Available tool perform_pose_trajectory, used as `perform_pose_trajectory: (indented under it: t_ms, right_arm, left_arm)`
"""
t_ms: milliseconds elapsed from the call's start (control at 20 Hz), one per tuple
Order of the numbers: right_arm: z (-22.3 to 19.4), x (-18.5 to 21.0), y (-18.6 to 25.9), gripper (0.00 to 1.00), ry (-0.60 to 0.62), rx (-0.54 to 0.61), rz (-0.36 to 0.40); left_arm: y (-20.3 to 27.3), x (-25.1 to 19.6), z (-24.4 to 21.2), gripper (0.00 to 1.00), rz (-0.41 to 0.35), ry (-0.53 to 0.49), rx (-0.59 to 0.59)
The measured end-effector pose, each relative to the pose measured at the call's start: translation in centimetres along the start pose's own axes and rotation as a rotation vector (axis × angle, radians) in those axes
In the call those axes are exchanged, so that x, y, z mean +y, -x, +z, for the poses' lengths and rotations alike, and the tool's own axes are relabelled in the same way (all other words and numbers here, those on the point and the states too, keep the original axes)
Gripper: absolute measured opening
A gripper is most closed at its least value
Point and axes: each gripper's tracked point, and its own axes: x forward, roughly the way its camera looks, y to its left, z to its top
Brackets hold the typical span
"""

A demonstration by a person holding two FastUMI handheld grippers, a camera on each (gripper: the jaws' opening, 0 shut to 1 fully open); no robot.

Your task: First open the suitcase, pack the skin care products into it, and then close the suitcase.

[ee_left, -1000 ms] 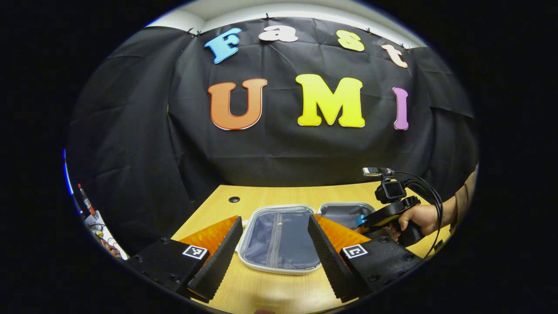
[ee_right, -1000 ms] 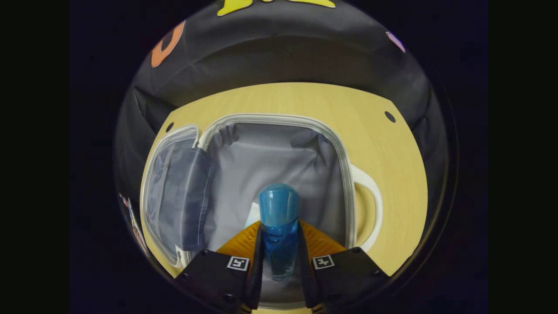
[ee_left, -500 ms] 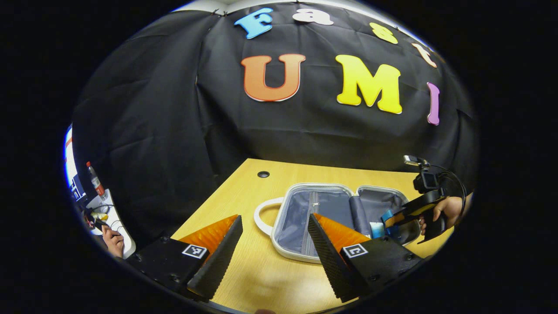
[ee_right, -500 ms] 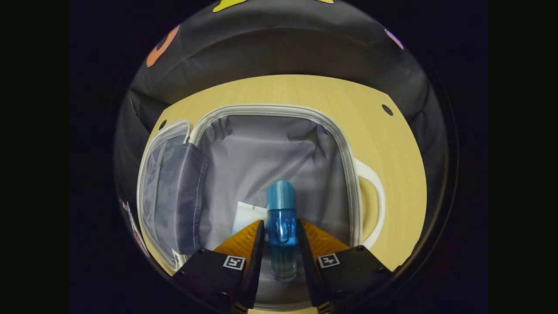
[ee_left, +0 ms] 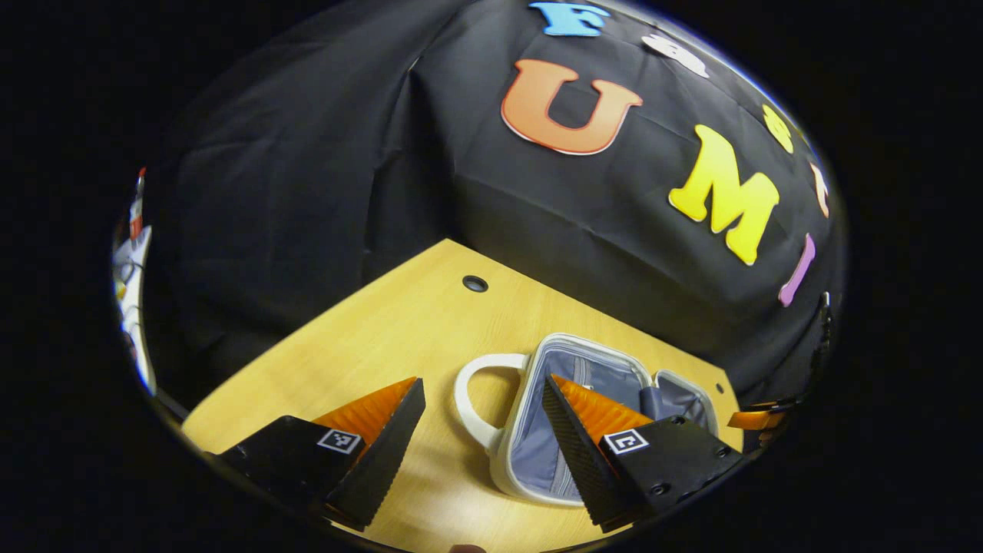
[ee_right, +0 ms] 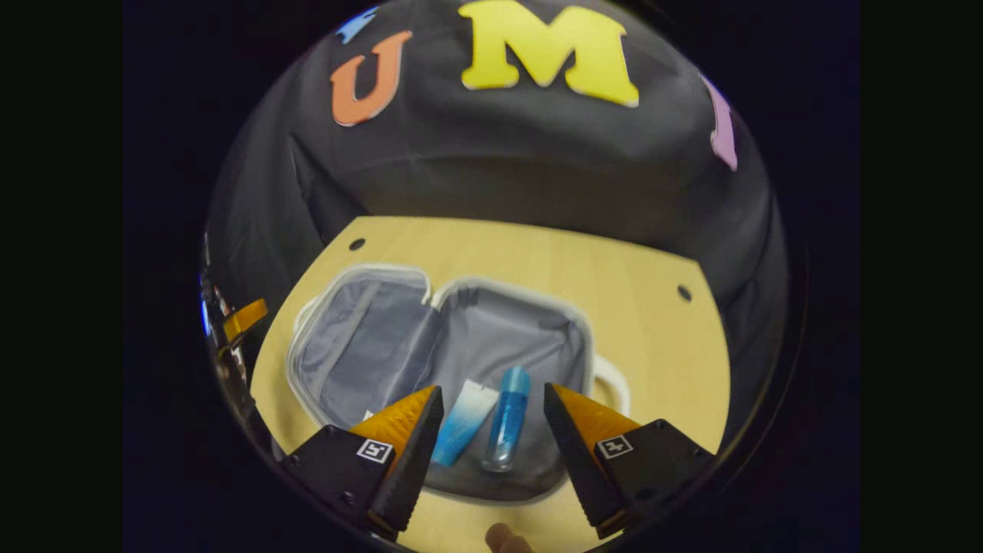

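Observation:
The small white suitcase [ee_right: 361, 338] lies open flat on the wooden table [ee_right: 630, 307], grey lining up. In its right half lie a blue bottle [ee_right: 507, 418] and a blue-and-white tube [ee_right: 465, 422], side by side. My right gripper [ee_right: 491, 442] hangs open above and in front of them, holding nothing. In the left gripper view the suitcase [ee_left: 607, 376] sits low right, its white handle [ee_left: 472, 392] toward me. My left gripper [ee_left: 484, 438] is open above the table near that handle, touching nothing.
Black cloth walls close the back and sides. The table has small round holes [ee_left: 474, 283] near its far corners. The other gripper [ee_right: 244, 316] shows at the left edge of the right gripper view. A fingertip [ee_right: 507, 539] peeks in at the bottom.
My right gripper opened, let go of the blue bottle inside the suitcase, and pulled back and up. My left gripper swung left, away from the suitcase's middle toward its handle.

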Motion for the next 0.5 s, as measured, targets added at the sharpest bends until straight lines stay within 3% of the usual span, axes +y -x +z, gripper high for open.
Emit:
perform_pose_trajectory:
  t_ms: [250, 400, 450, 500]
  right_arm:
    - [5.4, -2.3, 9.1, 0.78, 0.024, -0.224, -0.004]
    - [5.4, -5.7, 13.9, 0.78, 0.049, -0.293, -0.088]
    - [5.3, -6.3, 15.4, 0.78, 0.046, -0.299, -0.094]
    - [4.9, -6.9, 16.4, 0.79, 0.040, -0.299, -0.104]
  left_arm:
    - [-4.0, 1.9, -1.5, 0.98, -0.143, 0.398, 0.072]
    - [-5.4, 2.6, -2.6, 0.96, -0.225, 0.626, 0.115]
    - [-6.0, 3.2, -2.9, 0.95, -0.219, 0.679, 0.125]
    - [-6.4, 3.3, -3.0, 0.90, -0.245, 0.730, 0.125]
